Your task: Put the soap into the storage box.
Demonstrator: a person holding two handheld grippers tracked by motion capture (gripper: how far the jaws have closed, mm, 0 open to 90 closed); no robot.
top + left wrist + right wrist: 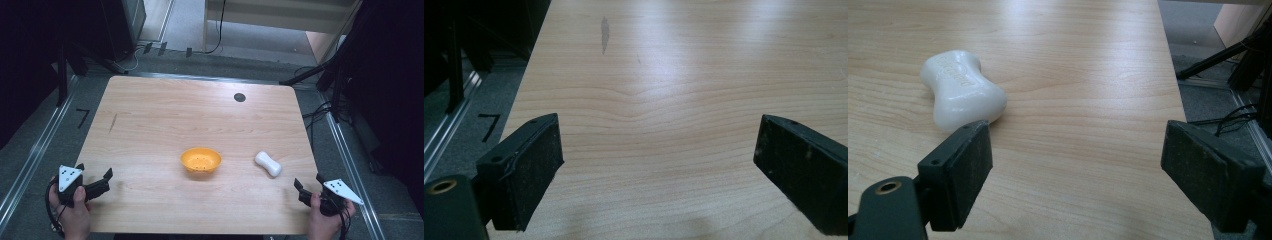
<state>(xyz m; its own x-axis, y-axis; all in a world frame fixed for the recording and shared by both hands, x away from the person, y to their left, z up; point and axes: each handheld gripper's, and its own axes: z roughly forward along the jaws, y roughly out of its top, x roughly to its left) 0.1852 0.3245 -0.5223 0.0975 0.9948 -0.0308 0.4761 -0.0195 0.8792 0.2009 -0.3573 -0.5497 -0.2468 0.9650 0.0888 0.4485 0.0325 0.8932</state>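
Pale wood grain covers the table [165,115] in front of me, and near its middle, a little toward my side, sits a small orange bowl [201,160], upright and holding nothing I can make out. I place everything else by that bowl.

To the right of the bowl, apart from it, a white bar of soap [268,163] with a pinched waist lies flat on the wood. In my right gripper view the soap [960,90] lies just beyond my left-hand jaw, with raised lettering on its top face that is too blurred to read.

My right gripper [310,184] is in my right hand [322,220], toward me and to the right of the bowl, at the table's near right corner. Its jaws stand wide apart with nothing between them, and the soap is near but untouched.

My left gripper [95,175] is in my left hand [75,212], toward me and well to the left of the bowl, at the near left corner. Its jaws are also spread wide over bare wood.

Far beyond the bowl, near the table's back edge, is a small dark round spot [239,97]. Left of the bowl, farther back, a thin dark streak [113,122] marks the wood.
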